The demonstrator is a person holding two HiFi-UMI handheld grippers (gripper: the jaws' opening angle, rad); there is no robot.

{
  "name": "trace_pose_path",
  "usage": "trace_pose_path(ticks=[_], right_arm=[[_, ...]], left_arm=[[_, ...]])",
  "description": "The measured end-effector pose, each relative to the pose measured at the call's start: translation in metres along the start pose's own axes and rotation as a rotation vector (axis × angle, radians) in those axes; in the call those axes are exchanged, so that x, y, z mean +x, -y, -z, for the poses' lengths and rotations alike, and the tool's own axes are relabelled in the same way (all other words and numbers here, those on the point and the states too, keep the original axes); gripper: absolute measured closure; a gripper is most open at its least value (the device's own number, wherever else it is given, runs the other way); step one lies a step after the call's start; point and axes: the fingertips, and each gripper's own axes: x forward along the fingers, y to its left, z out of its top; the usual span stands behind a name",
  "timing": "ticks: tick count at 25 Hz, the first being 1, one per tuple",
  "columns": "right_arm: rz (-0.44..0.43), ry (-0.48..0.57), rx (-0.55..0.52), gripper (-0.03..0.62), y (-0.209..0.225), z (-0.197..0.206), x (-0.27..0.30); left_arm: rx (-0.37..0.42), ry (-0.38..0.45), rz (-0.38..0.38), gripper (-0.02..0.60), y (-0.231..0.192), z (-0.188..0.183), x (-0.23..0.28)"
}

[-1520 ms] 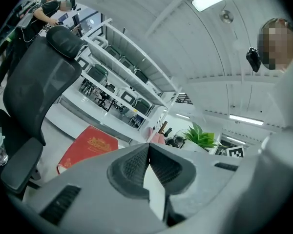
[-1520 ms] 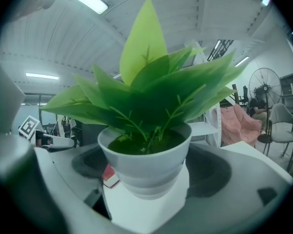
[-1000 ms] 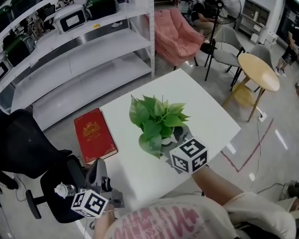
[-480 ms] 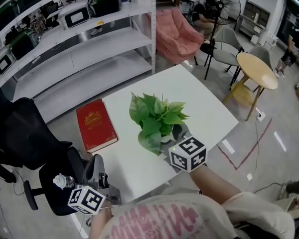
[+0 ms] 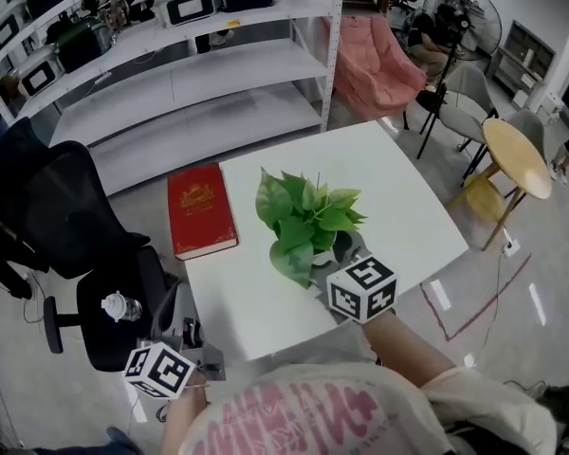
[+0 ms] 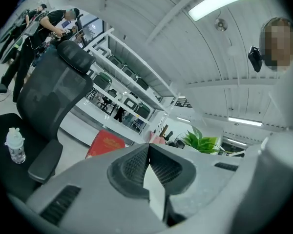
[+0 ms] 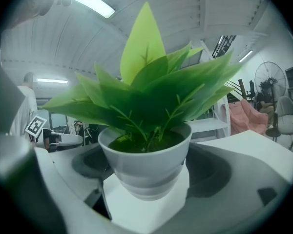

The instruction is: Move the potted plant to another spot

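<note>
Your right gripper view settles what the head view cannot: the potted plant [image 7: 146, 165] sits between the jaws of the right gripper [image 7: 147, 182], and both are pressed to the white pot's sides. From above, leaves and the marker cube cover that grip. There the plant stands mid-table [image 5: 408, 202], a little toward its near edge. Your left gripper [image 6: 149, 155] has its jaws together on nothing. The head view puts it off the table's near left corner. A red book [image 5: 201, 209] lies on the table's left edge. Left of the table, an office chair [image 5: 71, 207] seat carries a water bottle [image 5: 119, 306]. No view shows whether the pot's base touches the table.
</note>
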Motion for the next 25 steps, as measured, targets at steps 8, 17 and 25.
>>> trace_pose_path(ticks=[8, 17, 25], right_arm=[[-0.160, -0.058, -0.030, 0.088, -0.007, 0.003, 0.016], [-0.360, -0.101, -0.038, 0.089, -0.033, 0.010, 0.032], [-0.500, -0.151, -0.059, 0.088, -0.062, 0.024, 0.042]], left_arm=[[-0.016, 0.089, -0.138, 0.579, 0.005, 0.003, -0.019], [-0.057, 0.182, -0.306, 0.579, 0.009, 0.022, -0.062], [-0.067, 0.254, -0.438, 0.578, 0.013, 0.030, -0.101]])
